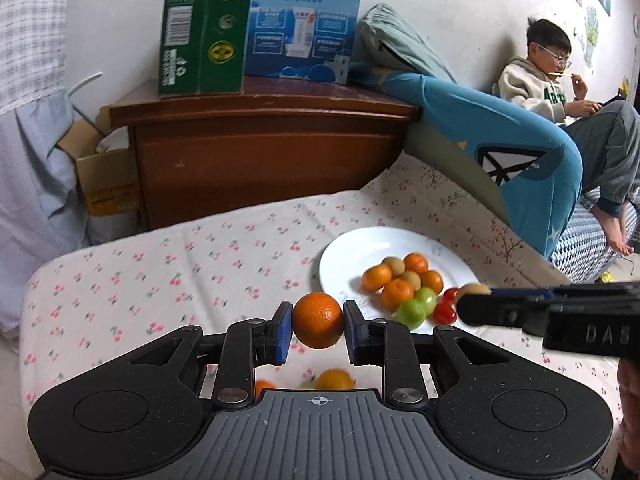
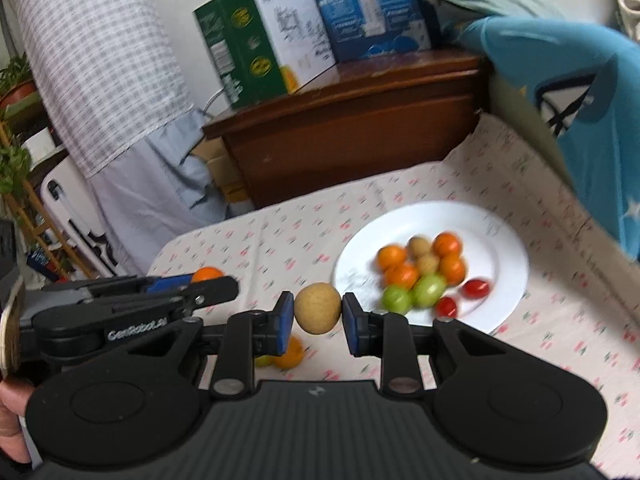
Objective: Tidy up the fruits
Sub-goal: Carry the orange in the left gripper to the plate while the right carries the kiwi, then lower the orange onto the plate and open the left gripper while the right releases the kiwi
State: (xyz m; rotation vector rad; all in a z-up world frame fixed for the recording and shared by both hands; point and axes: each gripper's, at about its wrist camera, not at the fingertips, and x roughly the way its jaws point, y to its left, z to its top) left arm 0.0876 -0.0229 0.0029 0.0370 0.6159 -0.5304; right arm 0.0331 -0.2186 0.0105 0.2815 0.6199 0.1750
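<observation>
The left tool (image 1: 318,322) is clamped on an orange mandarin (image 1: 318,320), held above the cherry-print bed (image 1: 160,264). The right tool (image 2: 318,318) is clamped on a tan round fruit (image 2: 318,308). Toward the bed's right edge, a white plate (image 1: 360,246) carries mandarins, tan fruits, green fruits and red tomatoes. Only the left wrist view shows a seated person (image 1: 560,92); only the right wrist view shows potted plants (image 2: 16,80) and a hand (image 2: 12,420).
</observation>
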